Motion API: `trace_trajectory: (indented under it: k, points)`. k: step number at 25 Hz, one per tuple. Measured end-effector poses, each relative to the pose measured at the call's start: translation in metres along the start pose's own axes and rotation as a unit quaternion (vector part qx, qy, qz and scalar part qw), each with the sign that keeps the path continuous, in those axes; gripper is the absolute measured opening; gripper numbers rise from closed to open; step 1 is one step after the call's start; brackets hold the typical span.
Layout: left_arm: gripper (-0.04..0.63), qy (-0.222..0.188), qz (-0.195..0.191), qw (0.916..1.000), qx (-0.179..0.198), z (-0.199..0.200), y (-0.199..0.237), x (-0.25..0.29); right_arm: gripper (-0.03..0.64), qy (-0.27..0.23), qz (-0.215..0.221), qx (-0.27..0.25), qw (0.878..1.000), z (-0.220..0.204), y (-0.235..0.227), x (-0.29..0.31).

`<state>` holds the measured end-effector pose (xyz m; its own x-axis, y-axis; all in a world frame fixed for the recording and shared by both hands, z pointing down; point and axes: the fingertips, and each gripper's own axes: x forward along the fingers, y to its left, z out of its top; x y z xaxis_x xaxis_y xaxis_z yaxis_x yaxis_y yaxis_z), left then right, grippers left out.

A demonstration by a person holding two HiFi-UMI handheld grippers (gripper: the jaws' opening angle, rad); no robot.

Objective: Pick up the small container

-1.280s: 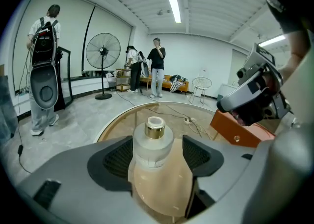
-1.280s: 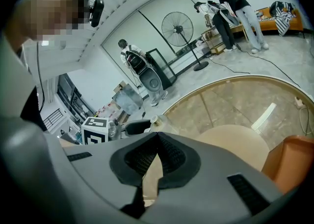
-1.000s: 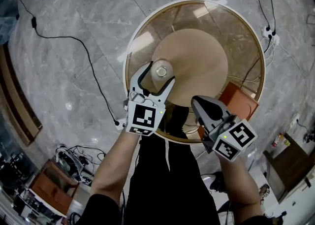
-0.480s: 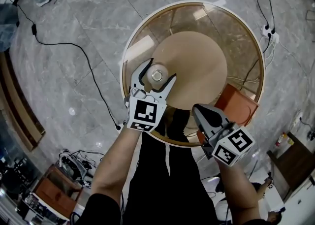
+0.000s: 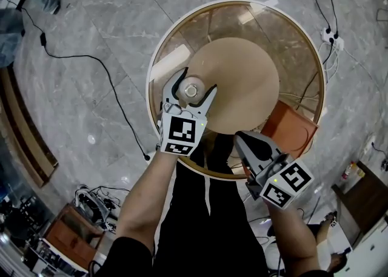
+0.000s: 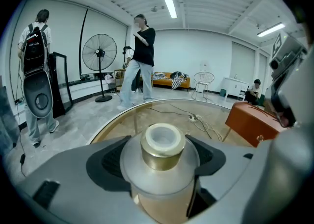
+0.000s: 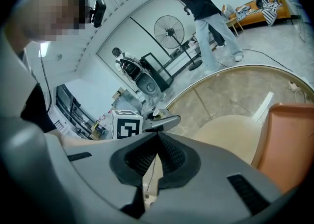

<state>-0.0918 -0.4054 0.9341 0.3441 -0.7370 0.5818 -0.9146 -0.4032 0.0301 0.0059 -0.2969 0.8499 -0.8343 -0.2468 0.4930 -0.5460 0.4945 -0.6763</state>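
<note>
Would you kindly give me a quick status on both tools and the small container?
Left tool jaws opening, small container between them, upright on round table. Right tool shut, empty, off to the side. Nothing in the way.

small container (image 6: 162, 169): base cut off, bottom edge | orange seat (image 7: 289, 144): cut off, right edge

The left gripper (image 5: 197, 80) has pushed forward — the small container (image 5: 191, 91) now sits deeper between its opening jaws.
</note>
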Motion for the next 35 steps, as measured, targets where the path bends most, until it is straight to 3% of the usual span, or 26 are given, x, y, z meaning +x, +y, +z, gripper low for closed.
trace_trajectory:
  k: [4,10,16,20,25,30,35]
  points:
    - [0.347,0.012,-0.003,0.9989,-0.044,0.002,0.001,-0.003,0.013,0.002,0.012,0.001,1.0,0.003,0.019,-0.011]
    - [0.347,0.008,-0.005,0.9996,-0.028,0.04,-0.01,-0.036,0.014,-0.017,0.01,-0.008,1.0,0.03,0.041,-0.038]
    - [0.347,0.001,-0.003,0.9992,-0.039,0.124,-0.019,-0.103,0.013,-0.046,-0.001,0.015,0.999,0.064,0.091,-0.105]
    - [0.347,-0.006,-0.009,0.9999,-0.009,0.189,-0.033,-0.153,0.013,-0.037,-0.01,0.019,0.999,0.066,0.126,-0.148]
    - [0.347,-0.012,-0.033,0.9992,0.019,0.248,-0.064,-0.224,0.012,-0.042,-0.012,-0.014,0.999,0.093,0.183,-0.188]
    - [0.347,-0.015,-0.019,0.9994,0.025,0.297,-0.082,-0.295,0.012,-0.081,0.009,-0.067,0.994,0.135,0.246,-0.227]
    - [0.347,-0.038,-0.001,0.9986,0.038,0.339,-0.089,-0.354,0.012,-0.109,0.025,-0.104,0.988,0.159,0.279,-0.251]
